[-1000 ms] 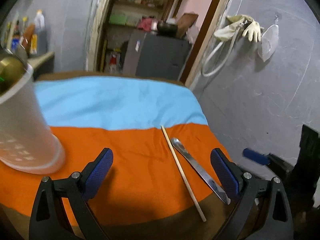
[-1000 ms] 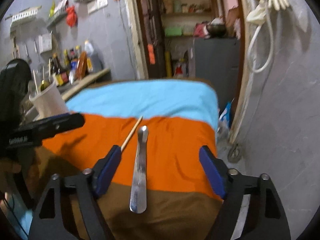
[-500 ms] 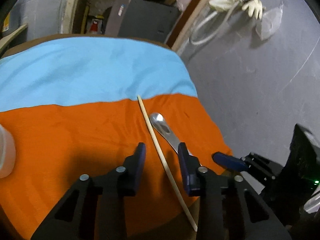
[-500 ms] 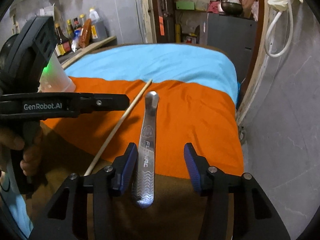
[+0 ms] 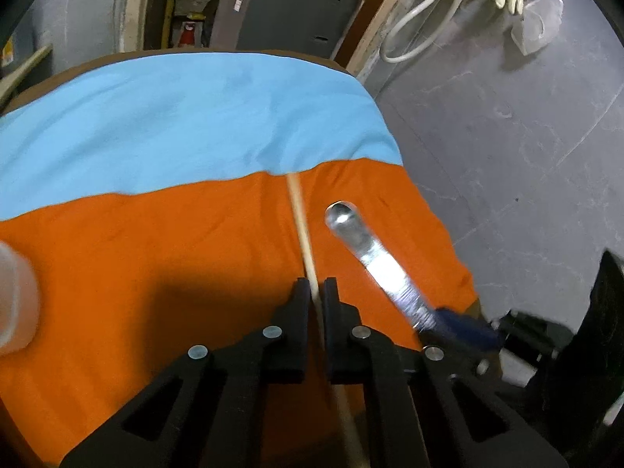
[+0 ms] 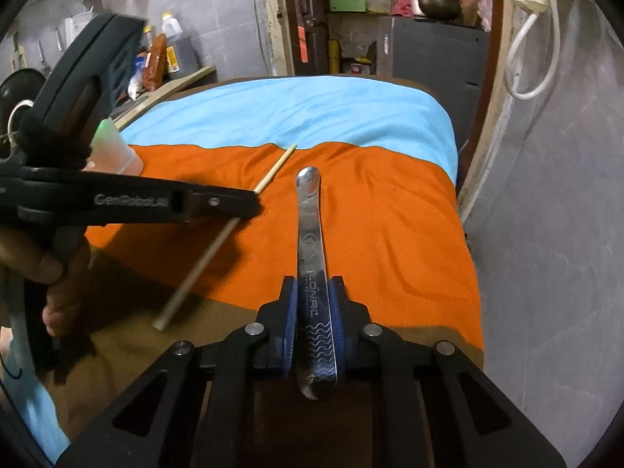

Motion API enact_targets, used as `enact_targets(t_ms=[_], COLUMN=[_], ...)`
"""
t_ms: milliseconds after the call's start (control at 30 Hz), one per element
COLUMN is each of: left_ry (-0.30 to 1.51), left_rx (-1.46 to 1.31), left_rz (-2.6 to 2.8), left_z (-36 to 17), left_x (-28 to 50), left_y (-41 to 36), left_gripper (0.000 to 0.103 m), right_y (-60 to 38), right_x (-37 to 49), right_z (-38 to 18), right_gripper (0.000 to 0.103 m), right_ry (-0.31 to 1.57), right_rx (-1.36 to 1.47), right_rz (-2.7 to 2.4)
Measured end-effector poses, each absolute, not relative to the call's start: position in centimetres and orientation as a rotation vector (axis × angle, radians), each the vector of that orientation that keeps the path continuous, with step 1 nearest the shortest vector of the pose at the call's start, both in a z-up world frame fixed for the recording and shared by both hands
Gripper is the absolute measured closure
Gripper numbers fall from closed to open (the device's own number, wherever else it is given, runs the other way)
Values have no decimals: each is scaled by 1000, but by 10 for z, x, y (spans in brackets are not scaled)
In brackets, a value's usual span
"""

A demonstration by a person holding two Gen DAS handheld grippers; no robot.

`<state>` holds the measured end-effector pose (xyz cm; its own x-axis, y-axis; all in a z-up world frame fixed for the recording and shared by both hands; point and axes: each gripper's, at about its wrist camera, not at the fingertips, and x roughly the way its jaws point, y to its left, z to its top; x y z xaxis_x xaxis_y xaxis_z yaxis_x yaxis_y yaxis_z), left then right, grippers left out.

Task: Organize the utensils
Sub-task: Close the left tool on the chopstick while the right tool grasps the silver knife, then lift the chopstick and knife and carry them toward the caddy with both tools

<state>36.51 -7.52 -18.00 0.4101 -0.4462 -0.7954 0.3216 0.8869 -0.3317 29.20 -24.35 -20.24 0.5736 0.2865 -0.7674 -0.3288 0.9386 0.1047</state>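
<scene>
A wooden chopstick (image 5: pixel 301 226) lies on the orange cloth, and my left gripper (image 5: pixel 315 292) is shut on its middle. It also shows in the right wrist view (image 6: pixel 202 261), passing under the left gripper (image 6: pixel 255 195). A steel spoon (image 6: pixel 309 234) points away from me, and my right gripper (image 6: pixel 313 300) is shut on its handle. In the left wrist view the spoon (image 5: pixel 362 245) lies right of the chopstick, with the right gripper (image 5: pixel 436 321) at its near end. A white plastic cup (image 6: pixel 113 152) stands at the left, also at the left wrist view's edge (image 5: pixel 15 300).
The table carries an orange and light blue cloth (image 5: pixel 175 117), with its right edge dropping to a grey floor (image 5: pixel 507 156). A dark cabinet (image 6: pixel 433 50) and shelves stand beyond the far end. Bottles (image 6: pixel 171 50) sit on a counter at far left.
Both grippers moved forward and down and closed: the left onto the chopstick, the right onto the spoon handle. The cup slid to the left edge of the left wrist view.
</scene>
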Motion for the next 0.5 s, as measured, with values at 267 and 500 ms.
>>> enact_targets(t_ms=[267,500], left_ry=[1060,1089], left_rx=[-120,-70], left_rz=[-413,-407], left_z=[-175,-175], left_x=[309,310], left_y=[-36,-46], left_gripper=[101,100], right_y=[-250,-235], right_x=[292,322], right_z=[-201,-205], right_gripper=[78,73], right_ry=[929,945], right_rx=[-20,-115], right_rz=[355,371])
